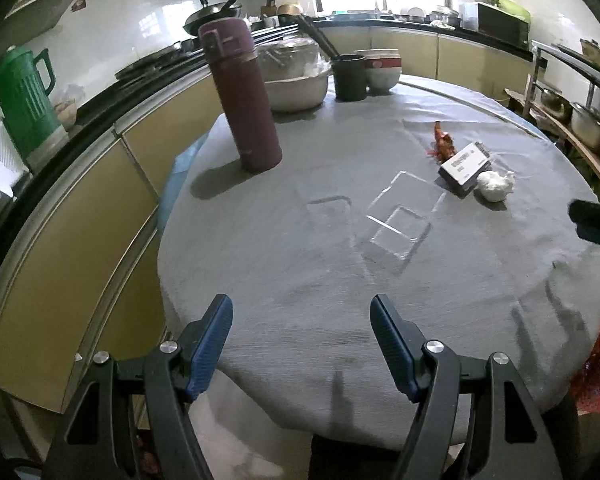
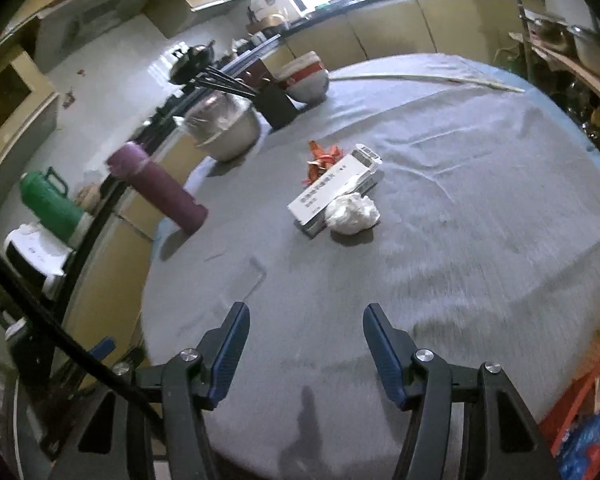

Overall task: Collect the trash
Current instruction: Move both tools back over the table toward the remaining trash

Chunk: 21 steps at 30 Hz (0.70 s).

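On the grey-clothed round table [image 1: 300, 280] lie a crumpled white tissue [image 1: 495, 185], a small white carton [image 1: 466, 163] and a red wrapper [image 1: 443, 142], close together at the right. A clear plastic tray [image 1: 400, 216] lies mid-table. The same tissue [image 2: 352, 213], carton [image 2: 334, 188] and wrapper [image 2: 322, 158] show in the right wrist view. My left gripper [image 1: 302, 312] is open and empty over the near table edge. My right gripper [image 2: 306, 320] is open and empty, well short of the trash; part of it shows at the left view's right edge [image 1: 596, 220].
A maroon flask [image 1: 240, 100] stands at the left of the table. A covered metal bowl [image 1: 296, 76], a black utensil cup [image 1: 350, 76] and stacked bowls [image 1: 382, 70] stand at the far edge. A counter with a green jug [image 1: 24, 100] runs along the left.
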Motion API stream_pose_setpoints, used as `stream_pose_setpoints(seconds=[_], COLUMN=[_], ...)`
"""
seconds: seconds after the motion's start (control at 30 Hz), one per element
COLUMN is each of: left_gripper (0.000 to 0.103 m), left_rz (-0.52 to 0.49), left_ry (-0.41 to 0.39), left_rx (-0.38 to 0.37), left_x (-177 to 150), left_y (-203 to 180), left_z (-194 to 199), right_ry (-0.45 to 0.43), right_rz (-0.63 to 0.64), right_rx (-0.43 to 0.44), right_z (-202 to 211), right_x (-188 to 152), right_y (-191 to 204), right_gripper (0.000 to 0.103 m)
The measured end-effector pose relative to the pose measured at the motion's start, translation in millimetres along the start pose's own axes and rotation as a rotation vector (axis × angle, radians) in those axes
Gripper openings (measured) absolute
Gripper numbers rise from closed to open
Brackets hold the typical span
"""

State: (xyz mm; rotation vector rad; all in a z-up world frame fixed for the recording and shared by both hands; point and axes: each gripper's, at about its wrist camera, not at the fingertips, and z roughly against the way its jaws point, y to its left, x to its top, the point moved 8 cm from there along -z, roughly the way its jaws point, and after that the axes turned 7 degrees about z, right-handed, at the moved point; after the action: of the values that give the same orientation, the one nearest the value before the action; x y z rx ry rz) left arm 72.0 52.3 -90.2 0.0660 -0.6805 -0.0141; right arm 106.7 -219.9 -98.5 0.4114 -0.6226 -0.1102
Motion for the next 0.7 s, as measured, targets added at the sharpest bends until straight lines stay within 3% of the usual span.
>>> stream_pose_setpoints(seconds=[0.23, 0.4, 0.53, 0.7], left_gripper=[0.072, 0.072, 0.072, 0.072], left_rz=[0.043, 0.058, 0.051, 0.047], left_ry=[0.032, 0.053, 0.052, 0.058], left_rx=[0.007, -0.040, -0.062, -0.131], left_x=[5.1, 14.2, 24.2, 32.3], left_y=[19.5, 15.7, 7.9, -9.8], left_z=[-17.3, -24.9, -25.6, -22.9], right_ry=[0.003, 0.005, -0.009, 0.073], right_rz=[-0.024, -0.062, -0.046, -0.041], right_rx=[-0.011, -0.021, 0.014, 0.020], right_z=[-31.3, -49.2, -62.7, -106.1], right_x=[42.4, 61.8, 101.4, 136.0], right_y=[-11.3, -22.1, -11.2, 3.2], right_gripper=[0.063, 0.063, 0.063, 0.062])
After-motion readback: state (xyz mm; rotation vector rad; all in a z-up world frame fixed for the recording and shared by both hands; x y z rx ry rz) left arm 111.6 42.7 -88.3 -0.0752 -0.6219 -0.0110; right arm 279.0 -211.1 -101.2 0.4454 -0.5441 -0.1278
